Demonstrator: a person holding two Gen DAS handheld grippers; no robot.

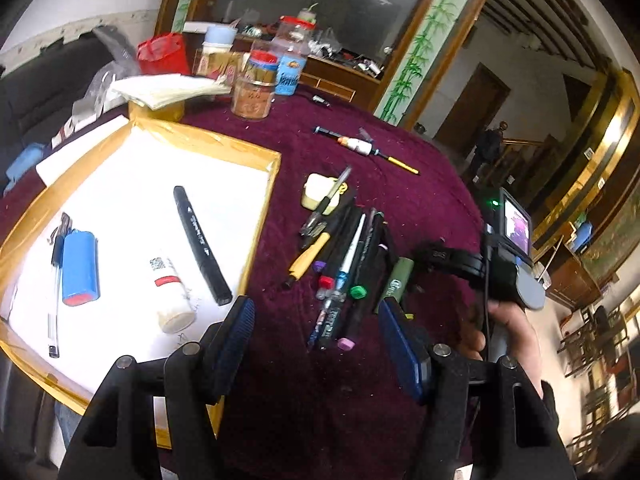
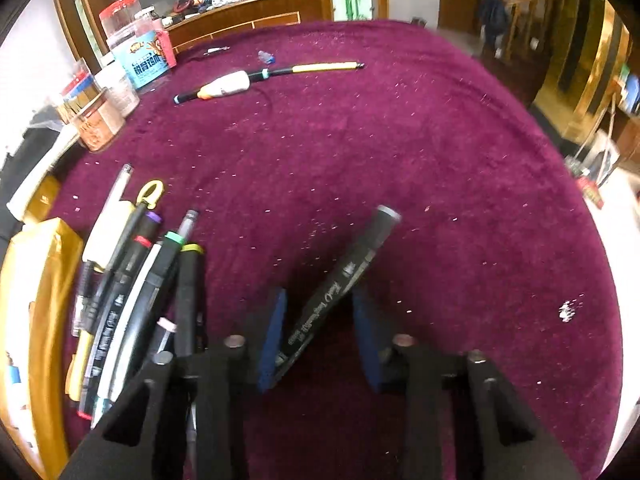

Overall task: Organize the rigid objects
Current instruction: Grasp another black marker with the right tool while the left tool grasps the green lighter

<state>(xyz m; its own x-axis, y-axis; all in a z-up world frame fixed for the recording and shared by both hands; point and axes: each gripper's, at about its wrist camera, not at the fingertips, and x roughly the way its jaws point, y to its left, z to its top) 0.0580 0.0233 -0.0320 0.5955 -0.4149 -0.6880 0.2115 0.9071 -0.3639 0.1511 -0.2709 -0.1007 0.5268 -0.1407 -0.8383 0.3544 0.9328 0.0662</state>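
Tray (image 1: 256,148) at left already holds a black marker (image 1: 202,246), glue bottle (image 1: 170,294) and blue lighter (image 1: 80,268), so it reads as the sorting destination. Left gripper (image 1: 316,338) hovers wide open and empty, angled down over the near end of the pen pile (image 1: 344,256). Right gripper (image 2: 318,334), tilted steeply down, has its jaws narrowed around a black marker (image 2: 340,280) lying diagonally between the pads; contact looks likely but not certain.

Velvety maroon tablecloth (image 2: 400,152), matt plastic marker (image 2: 340,280)

Two close downward wrist views, shared pen pile (image 1: 340,264)
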